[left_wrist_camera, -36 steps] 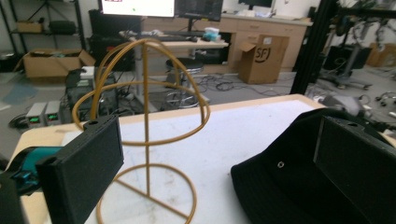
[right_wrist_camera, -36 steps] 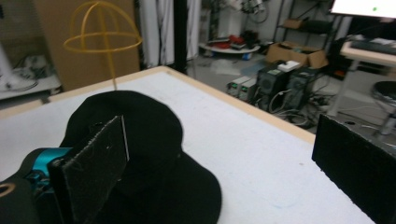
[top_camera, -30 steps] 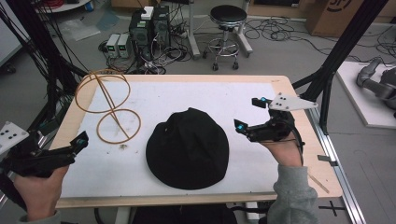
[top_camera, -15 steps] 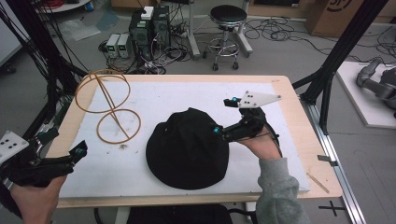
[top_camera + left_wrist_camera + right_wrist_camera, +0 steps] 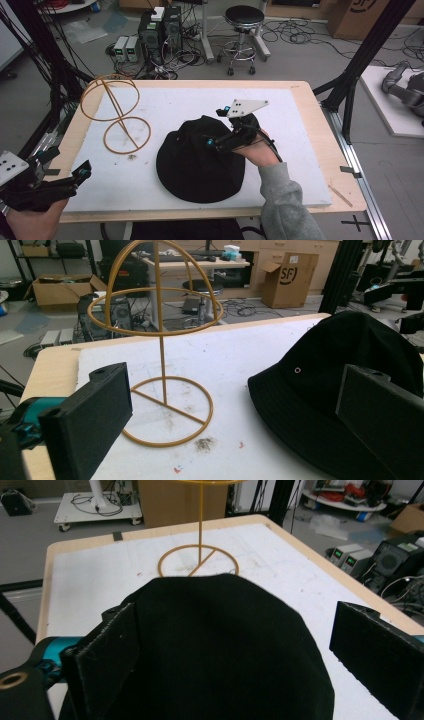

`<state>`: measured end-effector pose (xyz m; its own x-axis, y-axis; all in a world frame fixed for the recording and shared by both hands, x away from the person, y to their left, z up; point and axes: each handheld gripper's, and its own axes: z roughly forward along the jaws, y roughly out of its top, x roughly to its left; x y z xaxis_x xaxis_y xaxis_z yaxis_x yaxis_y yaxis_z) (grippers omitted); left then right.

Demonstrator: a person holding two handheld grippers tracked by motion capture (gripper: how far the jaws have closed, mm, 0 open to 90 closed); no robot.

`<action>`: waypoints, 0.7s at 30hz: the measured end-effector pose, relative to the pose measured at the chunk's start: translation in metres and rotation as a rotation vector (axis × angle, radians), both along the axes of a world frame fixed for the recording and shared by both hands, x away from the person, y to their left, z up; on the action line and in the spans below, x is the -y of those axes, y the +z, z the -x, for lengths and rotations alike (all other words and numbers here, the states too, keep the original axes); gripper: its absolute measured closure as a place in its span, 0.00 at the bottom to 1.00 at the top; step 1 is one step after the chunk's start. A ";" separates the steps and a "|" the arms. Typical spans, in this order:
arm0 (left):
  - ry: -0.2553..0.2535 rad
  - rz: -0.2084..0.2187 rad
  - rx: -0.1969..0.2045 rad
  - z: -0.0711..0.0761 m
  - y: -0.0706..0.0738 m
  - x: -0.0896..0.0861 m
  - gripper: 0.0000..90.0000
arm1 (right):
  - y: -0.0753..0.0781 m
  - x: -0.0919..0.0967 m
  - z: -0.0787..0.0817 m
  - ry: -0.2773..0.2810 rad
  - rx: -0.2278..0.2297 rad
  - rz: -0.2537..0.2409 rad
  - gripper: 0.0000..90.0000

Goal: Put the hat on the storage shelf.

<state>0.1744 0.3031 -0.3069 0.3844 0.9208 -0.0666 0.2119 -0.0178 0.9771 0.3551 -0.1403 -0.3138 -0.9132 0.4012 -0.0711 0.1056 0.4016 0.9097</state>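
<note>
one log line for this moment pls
right gripper: open, over black hat crown | left gripper: open, idle at table edge | wire hat stand: bare

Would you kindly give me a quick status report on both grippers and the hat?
Right gripper open, jaws either side of the black hat's crown. Left gripper open, at the table's near-left corner. Hat flat on the white mat. Wire hat stand upright, bare.

Black hat [image 5: 200,160]; gold stand [image 5: 117,117] — white table [image 5: 150,107].
</note>
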 end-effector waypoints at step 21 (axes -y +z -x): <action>0.010 -0.005 -0.012 0.002 -0.003 0.000 0.02 | -0.010 -0.013 -0.004 0.061 -0.015 0.073 0.75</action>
<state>0.1726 0.3035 -0.3096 0.3747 0.9248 -0.0666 0.2240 -0.0206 0.9744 0.3594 -0.1273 -0.3238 -0.9369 0.3393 -0.0845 0.0921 0.4727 0.8764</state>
